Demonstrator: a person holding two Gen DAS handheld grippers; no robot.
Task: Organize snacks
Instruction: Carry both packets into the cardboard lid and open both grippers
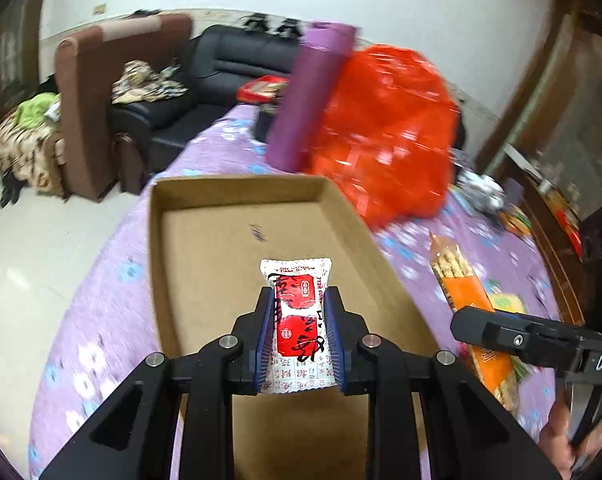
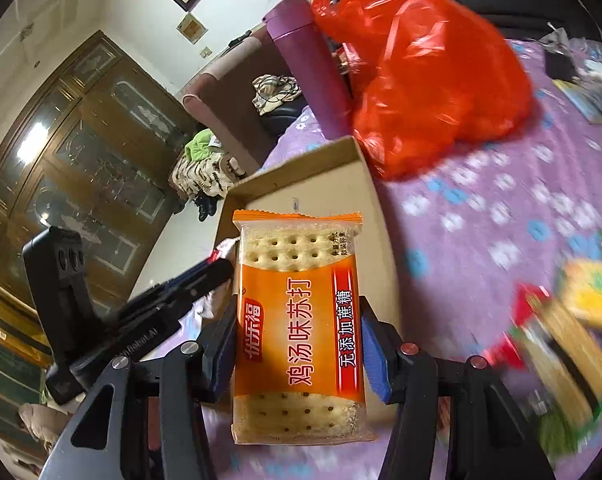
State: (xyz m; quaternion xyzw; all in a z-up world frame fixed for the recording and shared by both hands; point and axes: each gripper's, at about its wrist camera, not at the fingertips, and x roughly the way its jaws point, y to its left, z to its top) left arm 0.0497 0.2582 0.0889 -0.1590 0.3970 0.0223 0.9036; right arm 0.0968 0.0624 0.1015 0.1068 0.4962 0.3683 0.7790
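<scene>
The left gripper (image 1: 301,300) is clenched on a small red-and-white snack packet (image 1: 299,312), holding it above the near part of the cardboard box (image 1: 237,200) – the box floor looks bare. To do this step well, I think the packet should go low into a far corner before letting go, so space stays for the next one. The right gripper (image 2: 299,312) grasps an orange soda cracker pack (image 2: 299,320) by its long sides, just before the box's near edge. It is flat with a clear window showing the crackers – brittle probably, so lay it down gently. More snacks (image 2: 573,320) lie on the purple flowered cloth (image 2: 481,208) at the right.
</scene>
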